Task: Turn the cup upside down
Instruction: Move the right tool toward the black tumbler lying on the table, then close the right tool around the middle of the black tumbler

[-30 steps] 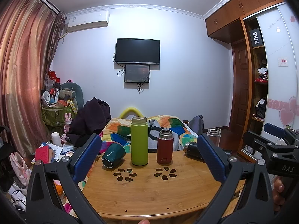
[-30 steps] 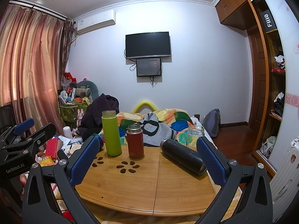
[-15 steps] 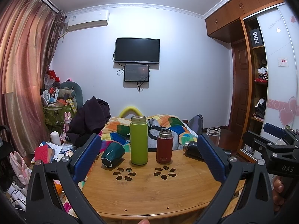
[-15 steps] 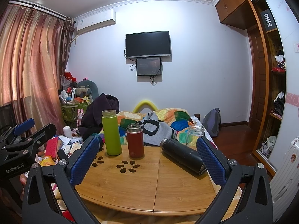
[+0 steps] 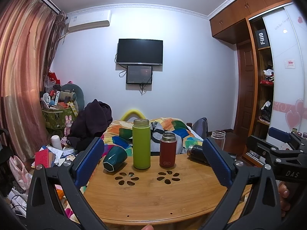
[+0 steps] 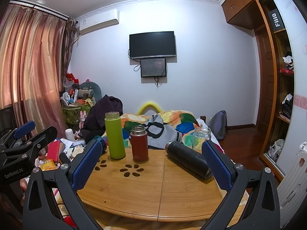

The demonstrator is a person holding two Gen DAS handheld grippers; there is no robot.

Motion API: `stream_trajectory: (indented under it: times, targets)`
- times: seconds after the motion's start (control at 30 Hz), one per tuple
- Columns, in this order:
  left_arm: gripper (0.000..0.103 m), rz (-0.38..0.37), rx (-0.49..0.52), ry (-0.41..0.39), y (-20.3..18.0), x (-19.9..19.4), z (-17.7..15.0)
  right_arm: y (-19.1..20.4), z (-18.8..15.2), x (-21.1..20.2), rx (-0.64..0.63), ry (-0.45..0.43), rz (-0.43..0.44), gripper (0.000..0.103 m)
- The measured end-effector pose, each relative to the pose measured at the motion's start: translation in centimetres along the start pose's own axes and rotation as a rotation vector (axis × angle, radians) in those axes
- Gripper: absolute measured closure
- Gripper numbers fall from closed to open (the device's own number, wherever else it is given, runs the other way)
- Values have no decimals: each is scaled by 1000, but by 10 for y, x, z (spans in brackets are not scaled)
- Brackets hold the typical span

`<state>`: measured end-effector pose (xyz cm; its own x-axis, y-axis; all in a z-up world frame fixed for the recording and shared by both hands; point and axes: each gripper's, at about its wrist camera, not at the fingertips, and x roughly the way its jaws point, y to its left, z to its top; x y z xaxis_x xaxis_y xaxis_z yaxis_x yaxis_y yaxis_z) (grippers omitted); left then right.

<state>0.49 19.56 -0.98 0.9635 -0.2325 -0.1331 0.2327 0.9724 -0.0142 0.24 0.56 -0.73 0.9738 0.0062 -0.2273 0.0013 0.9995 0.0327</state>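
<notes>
A dark green cup (image 5: 114, 160) lies on its side at the far left of the round bamboo table (image 5: 153, 197). A tall green bottle (image 5: 141, 143) (image 6: 114, 135) and a short red flask (image 5: 168, 149) (image 6: 139, 143) stand upright behind the flower cut-outs. A black flask (image 6: 187, 159) (image 5: 196, 151) lies on its side at the right, and a clear glass jar (image 6: 201, 135) (image 5: 218, 137) stands behind it. My left gripper (image 5: 153, 164) and right gripper (image 6: 152, 163) are both open and empty, held above the table's near edge.
A bed with a colourful quilt (image 5: 168, 128) lies behind the table. Clutter and a basket (image 5: 57, 115) sit at the left by the curtain. A wardrobe (image 5: 264, 95) stands at the right. The other gripper shows at each view's side edge.
</notes>
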Motion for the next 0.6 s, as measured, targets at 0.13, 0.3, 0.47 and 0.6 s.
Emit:
stream_trajectory:
  times: [0.13,0.3,0.47,0.6]
  targets:
    - [0,5,17,13,0,7,-3,-5,-3,10,15,15,-2,0]
    - [0,4,18,55,9,25,-6,-33,-10,47,15,84,-22,0]
    - [0,18,16,108,18,52,-13,-78,-25,122,-72,251,-90,0]
    - [0,13,21,165,19,78,-20,-110,-32,178,-115,396,-69,0]
